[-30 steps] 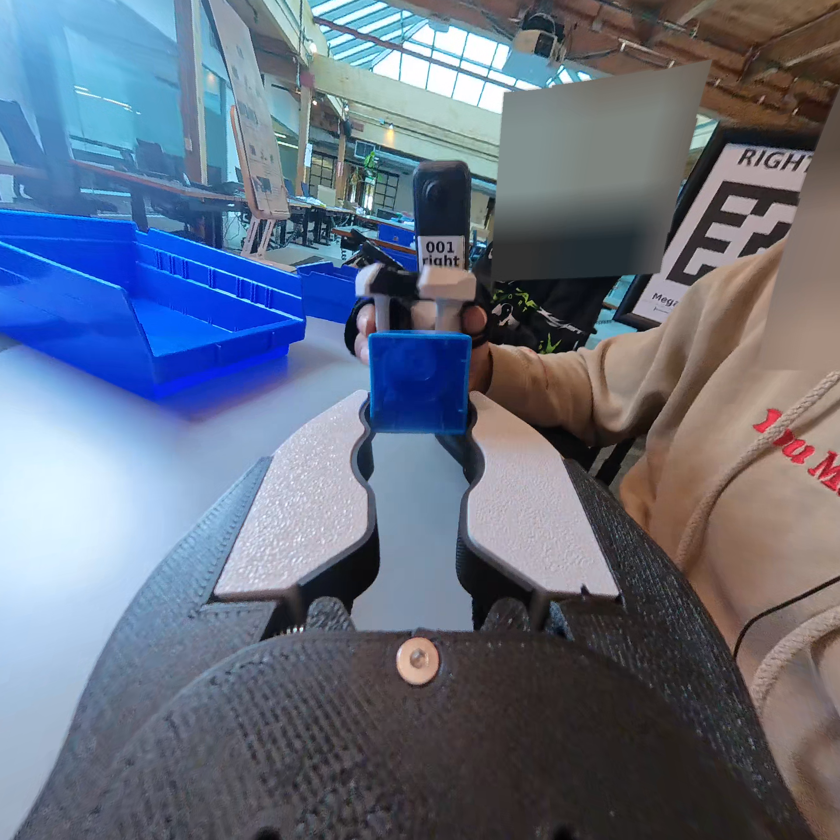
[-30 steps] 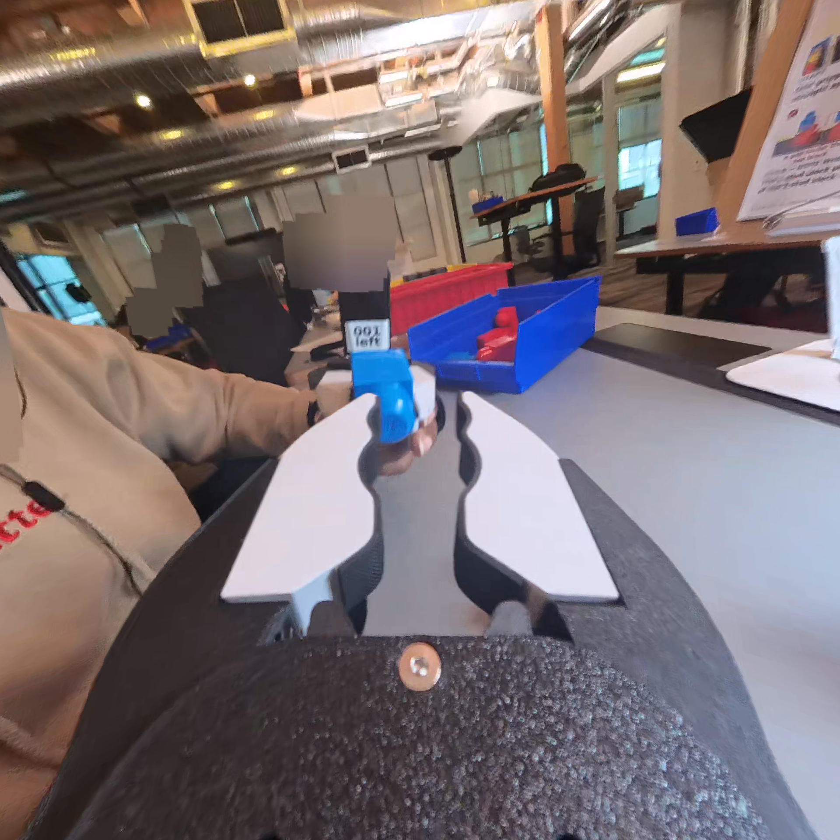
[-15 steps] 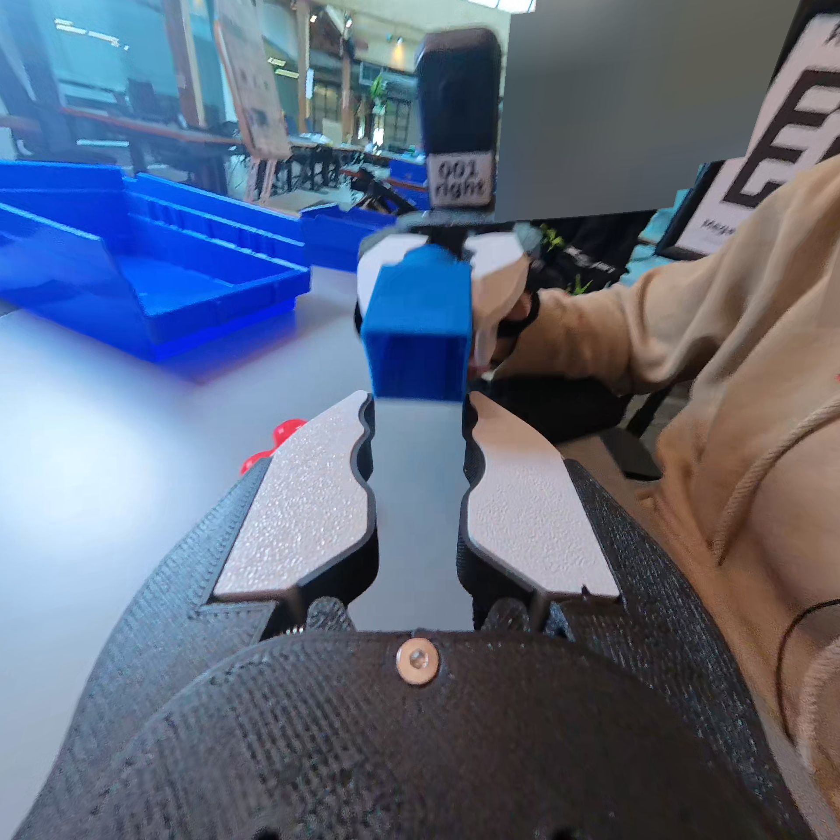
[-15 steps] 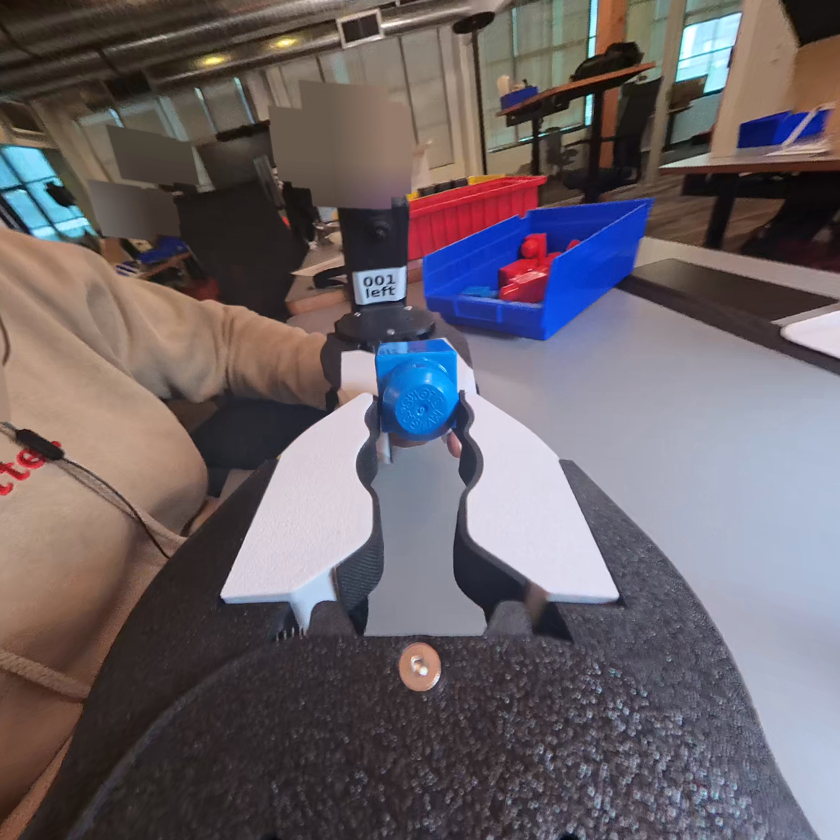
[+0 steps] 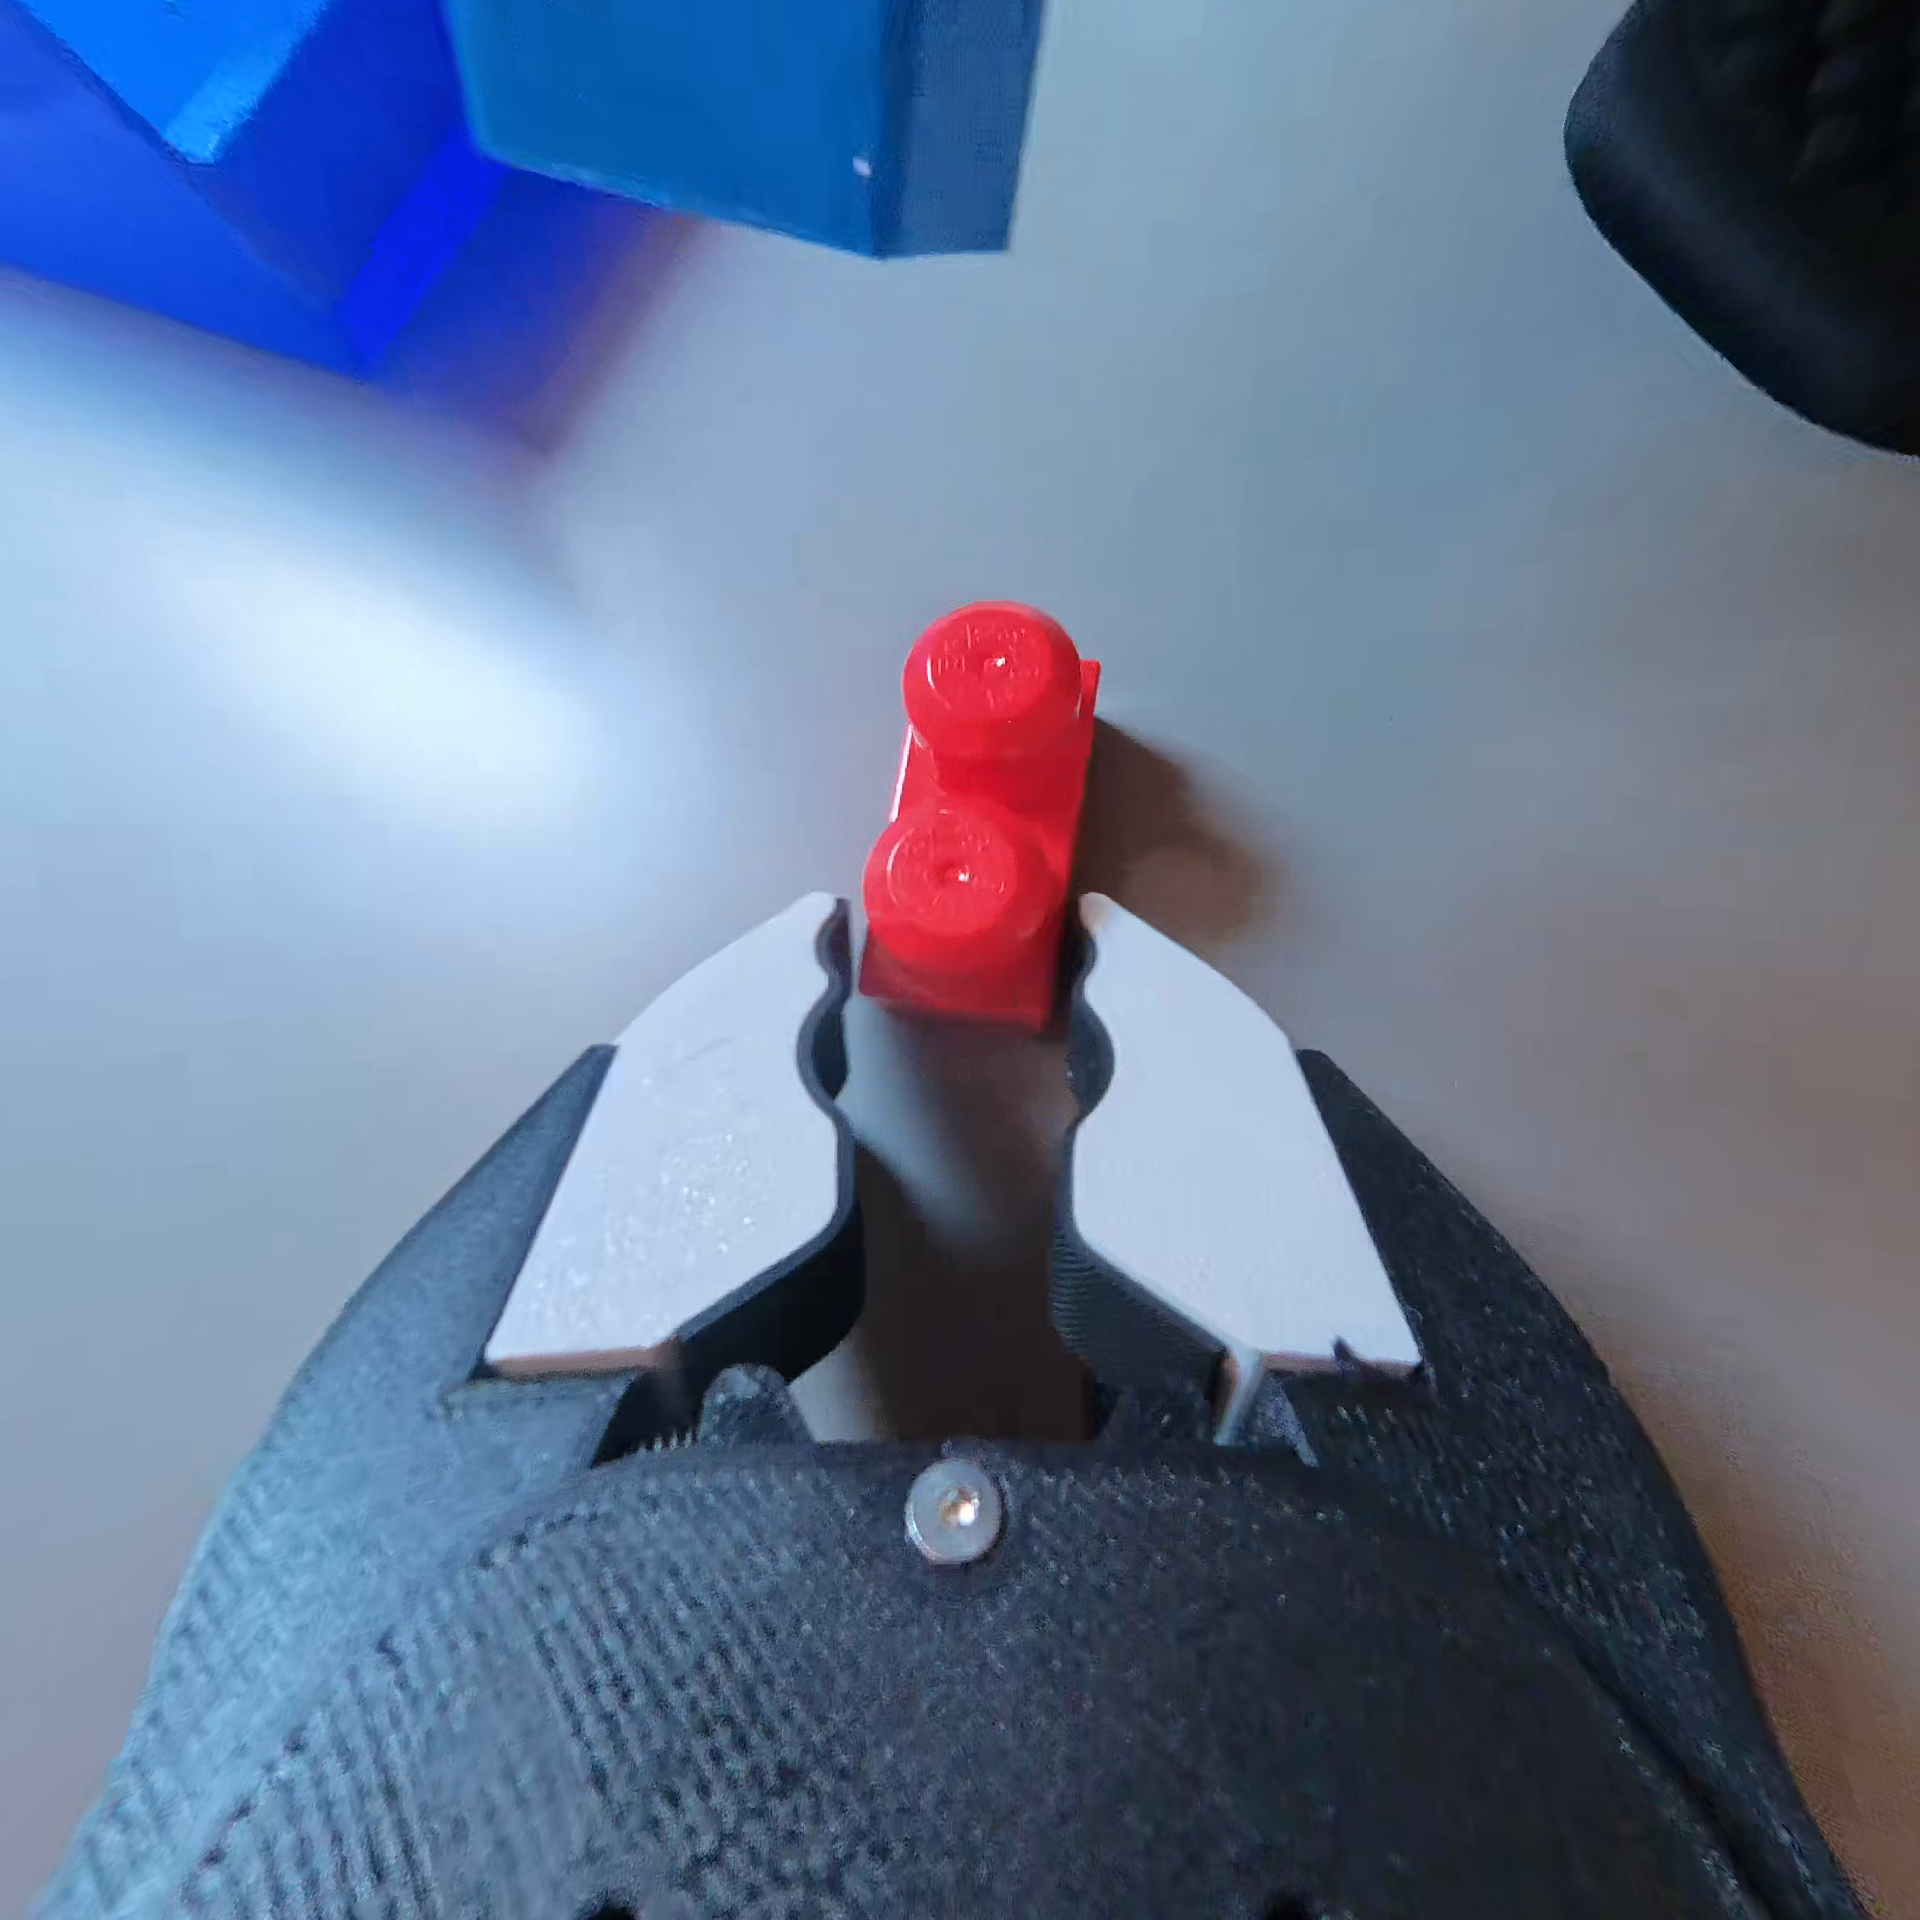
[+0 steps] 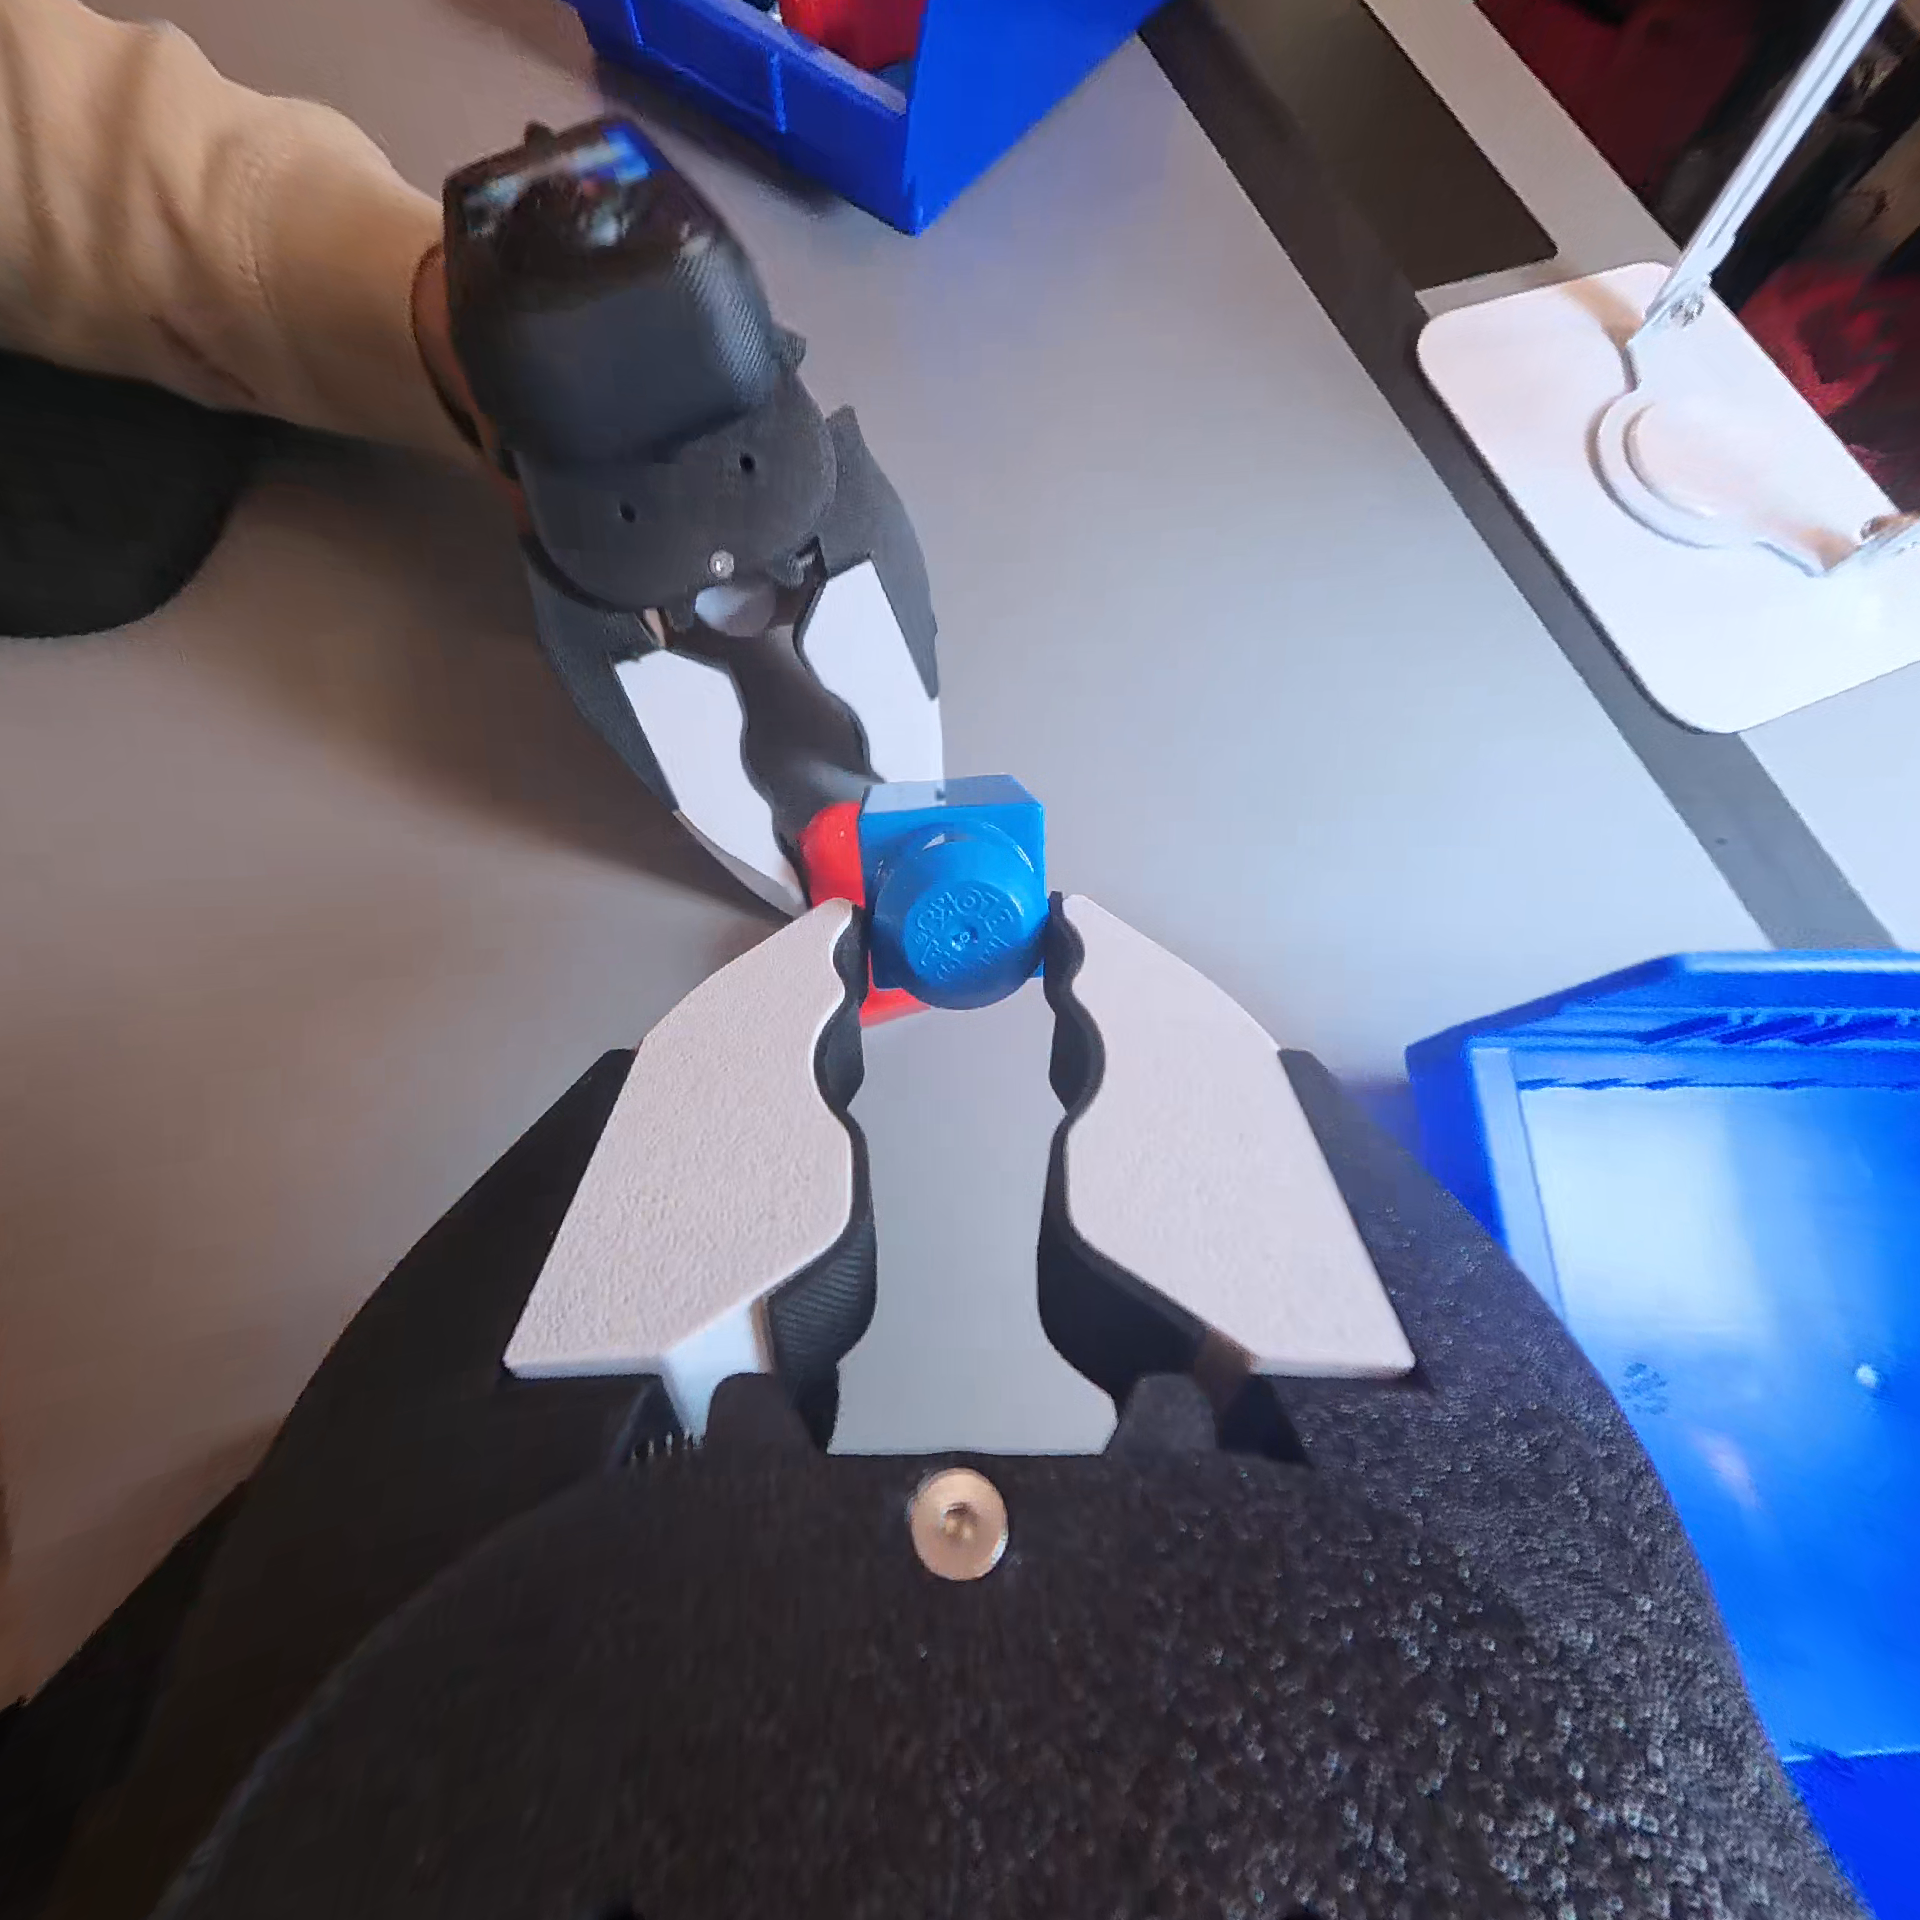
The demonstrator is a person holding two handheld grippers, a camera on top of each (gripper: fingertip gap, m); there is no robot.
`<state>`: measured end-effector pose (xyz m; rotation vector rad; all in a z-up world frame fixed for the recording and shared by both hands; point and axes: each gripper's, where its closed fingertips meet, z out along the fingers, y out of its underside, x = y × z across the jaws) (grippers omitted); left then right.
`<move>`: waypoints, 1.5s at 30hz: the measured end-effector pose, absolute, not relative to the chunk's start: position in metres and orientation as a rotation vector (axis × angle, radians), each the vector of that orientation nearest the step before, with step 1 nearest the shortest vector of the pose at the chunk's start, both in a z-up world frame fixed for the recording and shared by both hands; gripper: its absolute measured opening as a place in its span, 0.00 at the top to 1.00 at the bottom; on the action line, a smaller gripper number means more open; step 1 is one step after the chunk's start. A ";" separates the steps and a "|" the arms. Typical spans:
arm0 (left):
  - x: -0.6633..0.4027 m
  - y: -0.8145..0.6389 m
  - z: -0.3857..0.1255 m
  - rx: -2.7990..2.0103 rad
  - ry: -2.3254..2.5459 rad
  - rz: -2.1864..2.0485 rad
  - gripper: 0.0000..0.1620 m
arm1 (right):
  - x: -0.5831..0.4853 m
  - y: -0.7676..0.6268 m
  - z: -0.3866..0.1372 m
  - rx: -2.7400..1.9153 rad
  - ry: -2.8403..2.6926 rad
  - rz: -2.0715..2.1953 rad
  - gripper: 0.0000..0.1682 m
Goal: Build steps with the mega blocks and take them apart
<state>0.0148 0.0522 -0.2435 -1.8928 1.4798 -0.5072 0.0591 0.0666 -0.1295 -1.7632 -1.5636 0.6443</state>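
Observation:
A red two-stud block [image 5: 977, 831] stands on the grey table [image 5: 416, 935]. My left gripper [image 5: 961, 914] points down at it and is open. Its fingertips [image 5: 810, 925] stand on either side of the block's near end, with a thin gap on each side. My right gripper [image 6: 951, 914] is shut on a blue one-stud block [image 6: 956, 894], stud towards its camera. It holds the block above the red block [image 6: 831, 852]. The blue block also shows large at the top of the left wrist view [image 5: 748, 114]. The left gripper's fingers [image 6: 707, 769] show in the right wrist view.
A blue bin [image 5: 156, 156] lies at the far left of the left wrist view. In the right wrist view a blue bin with red blocks [image 6: 831, 94] stands at the back. Another blue bin [image 6: 1662, 1299] sits at the near right, and a white stand base [image 6: 1662, 468] at the right. Left tips to right tips: about 12 cm.
Both grippers have tipped down from a raised, facing pose to the table. The blue block has stayed in my right gripper. My left gripper has come down around the red block, fingers slightly wider.

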 end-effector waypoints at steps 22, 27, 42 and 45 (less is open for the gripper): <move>-0.014 -0.003 -0.214 -1.902 1.549 -0.538 0.77 | 0.059 0.042 -0.184 -1.806 -1.898 0.436 0.68; -0.004 -0.011 -0.200 -1.853 1.557 -0.555 0.77 | 0.025 -0.002 -0.169 -1.606 -1.976 0.623 0.65; -0.007 -0.012 -0.063 -1.290 1.016 -1.083 0.72 | -0.021 -0.015 -0.086 -1.223 -1.365 1.393 0.79; -0.009 -0.008 -0.062 -1.284 0.973 -1.088 0.72 | -0.019 -0.013 -0.081 -1.203 -1.307 1.430 0.79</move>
